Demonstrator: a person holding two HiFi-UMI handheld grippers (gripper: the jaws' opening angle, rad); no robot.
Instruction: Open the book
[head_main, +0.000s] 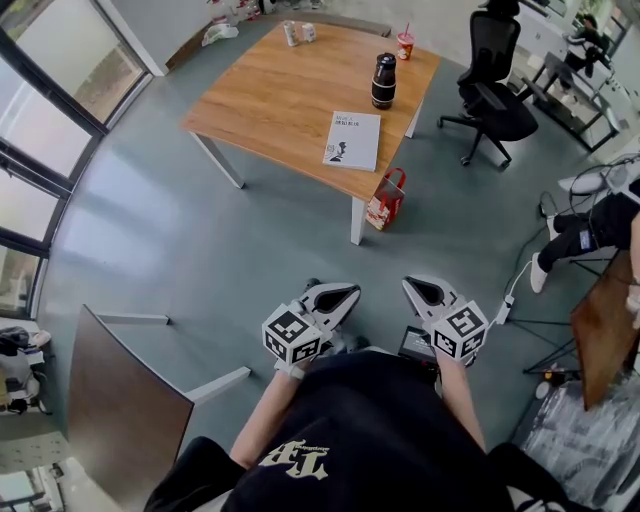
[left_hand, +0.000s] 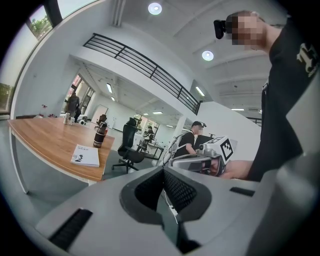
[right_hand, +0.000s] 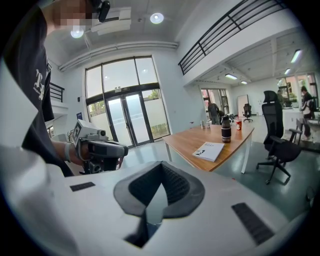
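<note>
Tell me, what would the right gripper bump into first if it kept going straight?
Probably the grey floor, short of the wooden table. The right gripper aims slightly down, jaws shut, and the book lies right of that line.

The print on the book (head_main: 352, 140) cover is too small for me to read. The small things (head_main: 298, 32) at the table's (head_main: 270, 100) far edge are too tiny to name. The right picture edge cuts off a seated person (head_main: 585, 235) and a brown board (head_main: 605, 335). My shirt (head_main: 370, 430) hides my upper arms.
</note>
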